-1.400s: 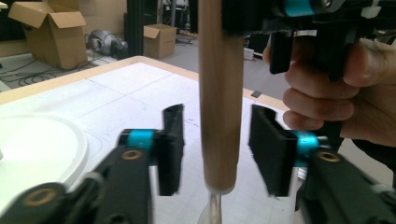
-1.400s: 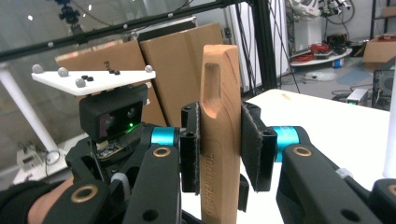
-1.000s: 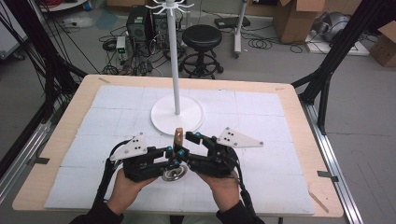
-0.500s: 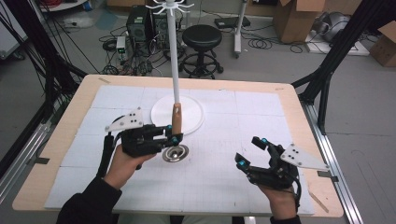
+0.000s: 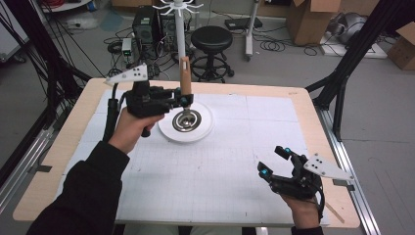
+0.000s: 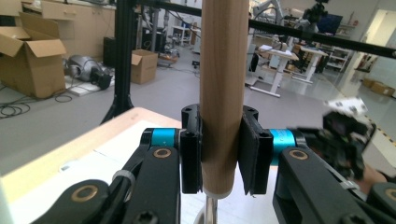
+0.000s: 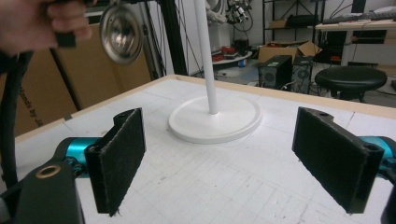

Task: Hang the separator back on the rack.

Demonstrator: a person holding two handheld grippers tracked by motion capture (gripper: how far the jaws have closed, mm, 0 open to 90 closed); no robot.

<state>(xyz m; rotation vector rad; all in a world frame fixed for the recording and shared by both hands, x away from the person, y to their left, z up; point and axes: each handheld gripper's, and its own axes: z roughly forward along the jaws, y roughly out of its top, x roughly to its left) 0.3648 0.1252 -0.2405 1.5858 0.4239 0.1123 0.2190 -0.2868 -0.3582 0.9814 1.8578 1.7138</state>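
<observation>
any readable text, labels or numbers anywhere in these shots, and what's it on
"ds by JA", partial and sideways, printed on the brown cardboard at the left of the right gripper view; the rest is cut off or hidden.
The cardboard boxes in the high view: no print can be read.
No other text can be read.

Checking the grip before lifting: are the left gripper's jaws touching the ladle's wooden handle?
Touching: left gripper view shows the left gripper pressing both sides of the wooden handle.

Readable text: one partial print only.
Cardboard panel point(image 7: 35, 119) at left edge of the right gripper view carries small sideways print, roughly "hands by J…", cut off. Nothing else legible in the other views.
</observation>
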